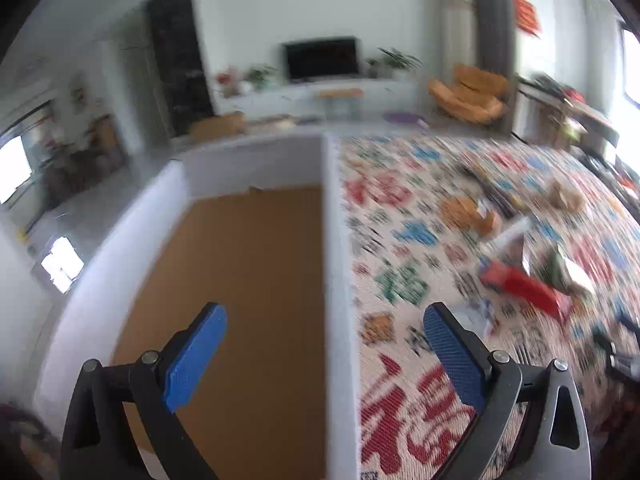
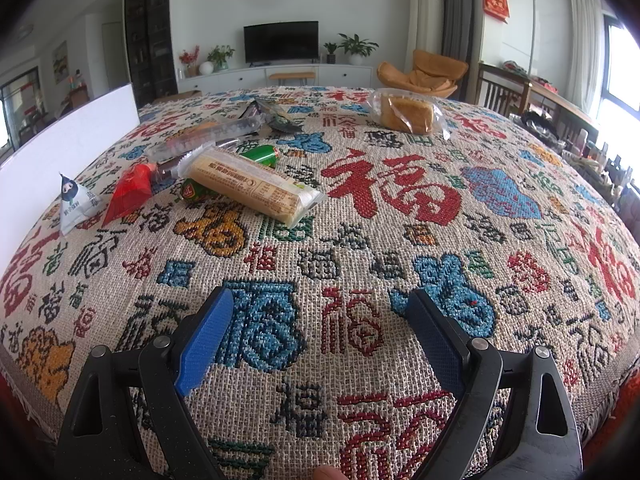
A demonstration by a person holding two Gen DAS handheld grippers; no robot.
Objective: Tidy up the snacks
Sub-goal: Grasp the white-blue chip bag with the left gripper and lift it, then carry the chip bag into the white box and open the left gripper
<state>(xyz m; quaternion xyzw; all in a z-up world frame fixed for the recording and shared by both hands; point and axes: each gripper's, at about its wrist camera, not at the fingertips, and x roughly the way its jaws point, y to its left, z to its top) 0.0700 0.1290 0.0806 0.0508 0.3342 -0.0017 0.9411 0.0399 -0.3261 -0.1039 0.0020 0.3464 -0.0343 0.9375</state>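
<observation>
Both hand-held grippers (image 1: 325,354) (image 2: 320,334) gape empty — snacks (image 2: 256,192) in crinkly red, green and clear wrappers lie scattered.

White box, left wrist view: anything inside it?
The white box shows only its bare brown floor; no snacks visible. The left tool hides part of the near end.

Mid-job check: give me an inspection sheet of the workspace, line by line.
Surface: patterned woven tablecloth covers the table.
Job's things: white box at the table's left, brown floor bare; long biscuit pack, bagged bread, red triangular pouch, white triangular pouch and green sausage packs lie on the cloth.
Clutter: nothing seen.
Grippers: left gripper open over the box wall; right gripper open above cloth.
Cables: nothing seen.
Surroundings: television, orange chair.
</observation>
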